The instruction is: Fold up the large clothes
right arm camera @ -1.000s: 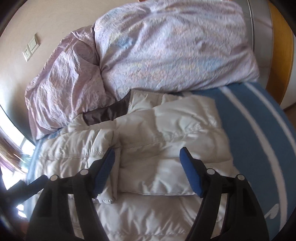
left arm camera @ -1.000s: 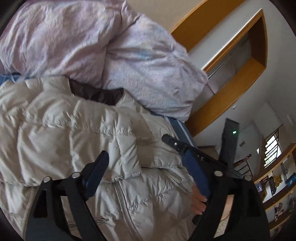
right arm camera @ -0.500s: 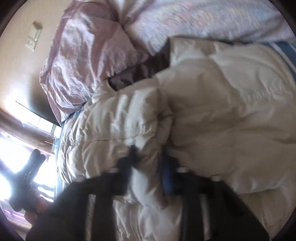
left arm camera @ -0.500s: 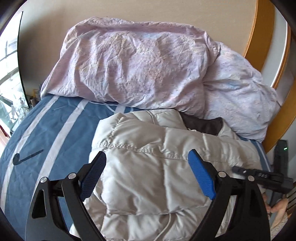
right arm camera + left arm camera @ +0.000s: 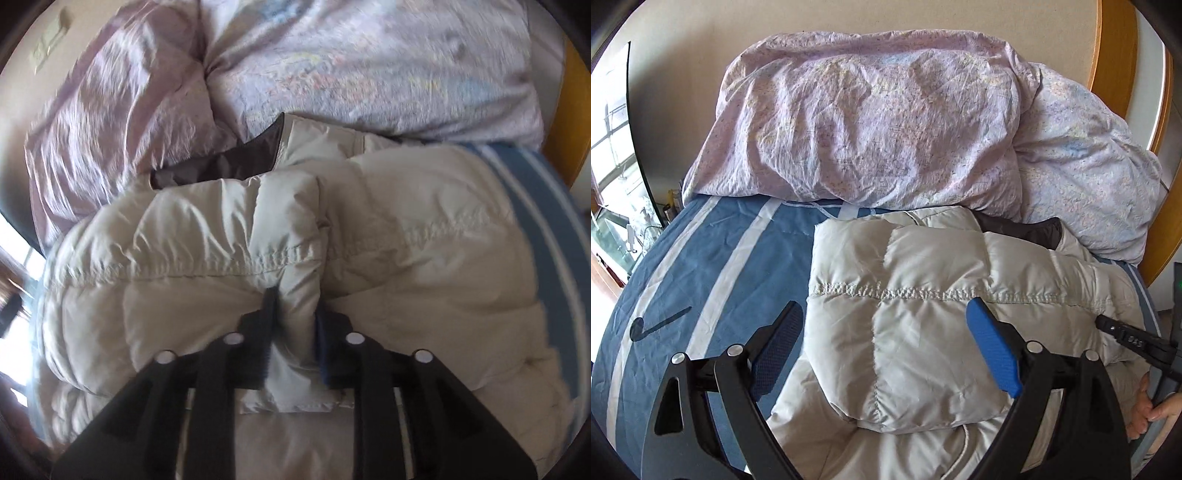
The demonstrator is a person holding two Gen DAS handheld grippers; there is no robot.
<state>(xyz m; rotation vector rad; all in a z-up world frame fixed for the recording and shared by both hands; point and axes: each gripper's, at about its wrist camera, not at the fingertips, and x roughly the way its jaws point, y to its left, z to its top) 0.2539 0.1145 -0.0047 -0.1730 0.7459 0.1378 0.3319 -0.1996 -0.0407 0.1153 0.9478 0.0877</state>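
Note:
A pale beige puffer jacket point(image 5: 923, 266) with a dark lining at the collar lies on the bed, its sleeves folded inward. My left gripper point(image 5: 882, 310) hovers open over the folded left sleeve, its blue pads either side of the quilted panel and pressing nothing. In the right wrist view my right gripper point(image 5: 295, 306) pinches a puffy ridge of the jacket point(image 5: 184, 258) near its middle. Its jaws are opening, but the fabric is still squeezed between the pads. The right gripper's dark body point(image 5: 1126, 338) and a person's hand point(image 5: 1148, 406) show at the left view's right edge.
Crumpled lilac bedding point(image 5: 886, 129) is heaped against the wall behind the jacket's collar. A blue sheet with white stripes point(image 5: 720, 266) covers the bed left of the jacket. A wooden frame point(image 5: 1115, 44) stands at the right and a window ledge with small items point(image 5: 620, 236) at the left.
My left gripper swung left from the jacket's right side to its left sleeve, staying open. My right gripper dropped onto the jacket and closed on a ridge of fabric.

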